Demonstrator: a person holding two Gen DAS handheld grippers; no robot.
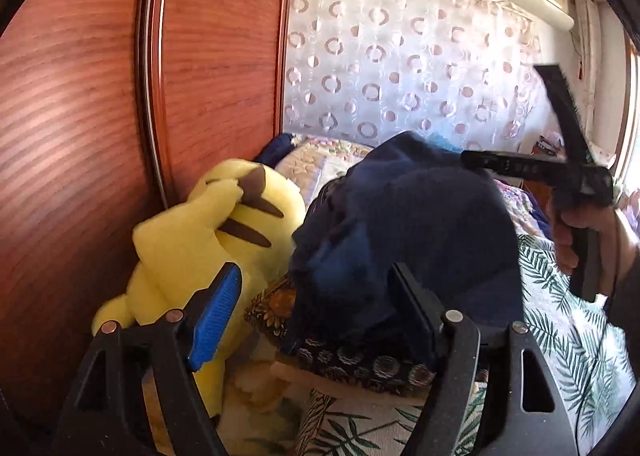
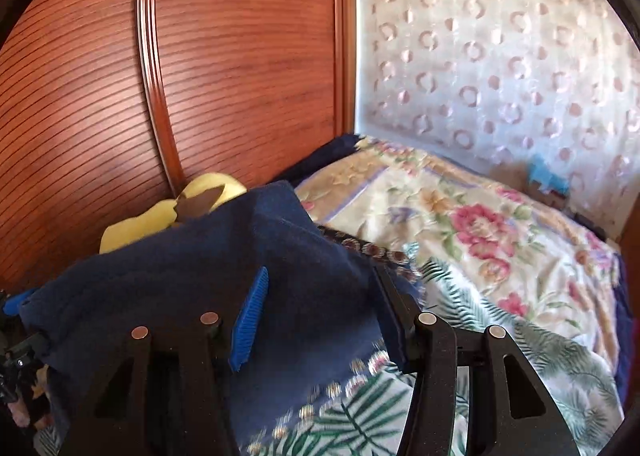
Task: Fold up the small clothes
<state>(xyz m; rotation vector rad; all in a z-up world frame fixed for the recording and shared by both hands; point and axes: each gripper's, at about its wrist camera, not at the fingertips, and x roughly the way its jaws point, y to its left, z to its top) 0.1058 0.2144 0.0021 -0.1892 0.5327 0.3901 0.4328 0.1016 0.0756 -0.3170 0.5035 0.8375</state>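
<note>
Bedroom setup: reddish wooden wardrobe door [image 1: 80,136] on the left, sheer circle-patterned curtain [image 1: 400,68] behind, and a bed [image 2: 500,256] under a floral and palm-leaf bedspread.

Going left to right, a yellow plush toy with brown-tipped ears [image 1: 192,240] is wedged against the wardrobe, just parked out of the way I'd guess. Right beside it the dark navy knit garment [image 1: 408,232] is bunched in a heap on a small dark floral-print cloth [image 1: 360,368], near the bed's edge where you can reach it.

Your left tool [image 1: 316,316] is spread wide, aimed at the near side of the heap, nothing pinched. Your right tool [image 2: 320,316] is about half spread with the navy fabric lying between its fingers; I don't see the pads pressing on it.

Looks like you're about to pick edges so you can spread it flat first. No baskets or bins in sight.
</note>
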